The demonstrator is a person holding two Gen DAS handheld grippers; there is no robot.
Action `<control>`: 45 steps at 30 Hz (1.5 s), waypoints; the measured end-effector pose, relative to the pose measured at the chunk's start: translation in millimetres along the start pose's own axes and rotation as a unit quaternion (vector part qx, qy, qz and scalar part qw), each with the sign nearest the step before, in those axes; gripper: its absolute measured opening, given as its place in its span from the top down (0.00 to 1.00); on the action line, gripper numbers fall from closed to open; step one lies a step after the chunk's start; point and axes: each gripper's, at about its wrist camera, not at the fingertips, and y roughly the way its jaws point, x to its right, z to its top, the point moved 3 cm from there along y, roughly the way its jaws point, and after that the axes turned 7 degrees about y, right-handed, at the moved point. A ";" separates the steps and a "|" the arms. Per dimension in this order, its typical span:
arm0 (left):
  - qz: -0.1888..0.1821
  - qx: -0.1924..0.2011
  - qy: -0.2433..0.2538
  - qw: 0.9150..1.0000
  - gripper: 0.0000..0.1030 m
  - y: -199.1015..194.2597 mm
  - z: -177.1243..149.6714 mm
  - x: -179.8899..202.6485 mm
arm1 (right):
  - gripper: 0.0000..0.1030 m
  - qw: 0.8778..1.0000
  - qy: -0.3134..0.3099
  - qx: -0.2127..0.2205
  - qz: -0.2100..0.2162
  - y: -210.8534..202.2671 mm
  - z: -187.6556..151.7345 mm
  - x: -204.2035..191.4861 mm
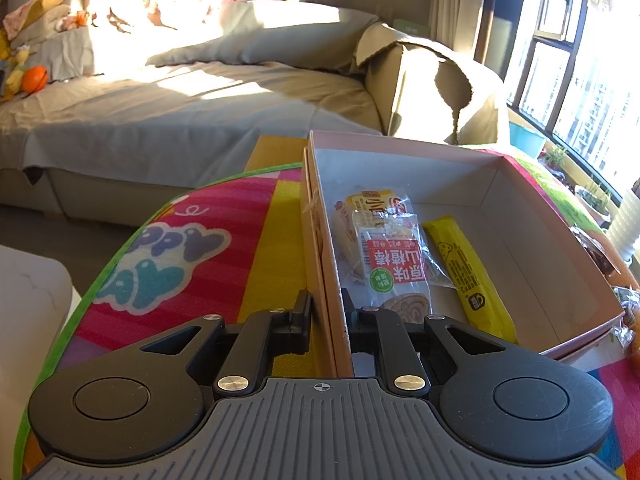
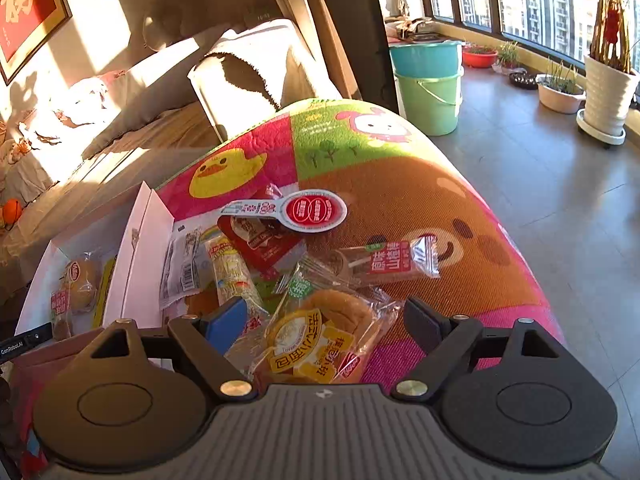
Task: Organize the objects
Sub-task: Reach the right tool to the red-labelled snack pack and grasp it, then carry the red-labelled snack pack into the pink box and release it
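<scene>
A shallow pink cardboard box [image 1: 520,208] lies on the colourful play mat [image 1: 192,248]. In it are a red-labelled hawthorn snack pack [image 1: 394,268], a bread pack [image 1: 372,204] and a yellow stick pack [image 1: 468,276]. My left gripper [image 1: 328,312] is shut on the box's near left wall. In the right wrist view my right gripper [image 2: 324,320] is open around a wrapped bun pack [image 2: 320,340] on the mat. Beyond it lie a hawthorn roll pack [image 2: 384,260], a red snack pouch [image 2: 268,240], a noodle-like pack [image 2: 232,272] and a round red-labelled packet [image 2: 308,210]. The box [image 2: 140,256] is at the left there.
A sofa [image 1: 160,112] with grey covers and an orange ball [image 1: 34,78] is behind the mat. Green and teal buckets [image 2: 428,84], plant pots [image 2: 608,92] and windows line the tiled floor at right. A white cushion edge [image 1: 28,312] is at left.
</scene>
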 end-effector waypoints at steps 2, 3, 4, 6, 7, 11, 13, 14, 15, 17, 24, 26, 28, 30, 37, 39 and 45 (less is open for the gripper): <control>0.000 0.000 0.001 1.000 0.85 0.2 0.0 0.3 | 0.25 0.999 -0.025 -0.005 0.023 -0.2 -8.5 -8.3; 0.000 0.000 0.002 1.000 0.85 0.4 0.1 0.4 | 0.27 0.998 -0.047 -0.009 0.043 -3.2 -13.8 -15.1; 0.000 -0.001 0.003 1.000 0.85 0.6 0.2 0.3 | 0.28 0.996 -0.062 -0.012 0.064 -6.5 -16.2 -20.2; 0.000 -0.001 0.004 1.000 0.85 0.8 0.3 0.4 | 0.28 0.992 -0.089 -0.003 0.086 -16.0 -15.8 -29.1; 0.000 -0.001 0.003 1.000 0.85 0.8 0.3 0.4 | 0.28 0.992 -0.098 0.011 0.082 -19.8 -12.2 -30.9; 0.000 -0.001 0.003 1.000 0.85 1.1 0.4 0.1 | 0.28 0.995 -0.083 0.039 0.034 -9.7 21.2 -16.0; 0.000 -0.002 0.002 1.000 0.85 1.3 0.3 -0.3 | 0.36 0.997 -0.062 0.037 0.000 7.8 41.3 -1.5; 0.000 -0.002 0.002 1.000 0.85 1.4 0.3 -0.6 | 0.43 0.998 -0.049 0.032 -0.024 19.1 51.5 6.9; 0.000 -0.002 0.001 1.000 0.85 1.4 0.3 -0.6 | 0.58 0.998 -0.036 0.026 -0.043 29.4 59.7 15.5; 0.001 -0.003 0.000 1.000 0.86 1.9 0.4 -0.8 | 0.66 0.998 -0.011 0.019 -0.065 44.3 71.6 32.2; 0.001 -0.004 0.001 1.000 0.86 1.9 0.4 -0.8 | 0.66 0.998 0.002 -0.024 -0.060 37.4 40.7 51.1; 0.001 -0.004 0.000 1.000 0.86 1.9 0.5 -0.8 | 0.66 0.999 0.018 -0.051 -0.003 21.6 28.5 46.8; 0.001 -0.003 0.000 1.000 0.86 1.8 0.3 -0.7 | 0.65 0.998 0.017 -0.051 0.019 8.9 22.6 40.1; 0.001 -0.003 -0.001 1.000 0.86 2.0 0.3 -1.0 | 0.59 0.999 -0.003 -0.030 0.009 2.6 21.7 31.2; 0.004 -0.005 0.004 1.000 0.86 2.6 0.3 0.1 | 0.42 0.992 -0.118 -0.005 -0.038 43.5 31.8 -3.9; 0.005 -0.007 0.005 1.000 0.86 2.6 0.3 0.5 | 0.36 0.992 -0.118 -0.023 -0.034 63.2 35.3 -3.7; 0.005 -0.009 0.005 1.000 0.86 3.0 -0.2 0.7 | 0.64 0.988 -0.143 -0.041 -0.033 58.6 28.2 -11.0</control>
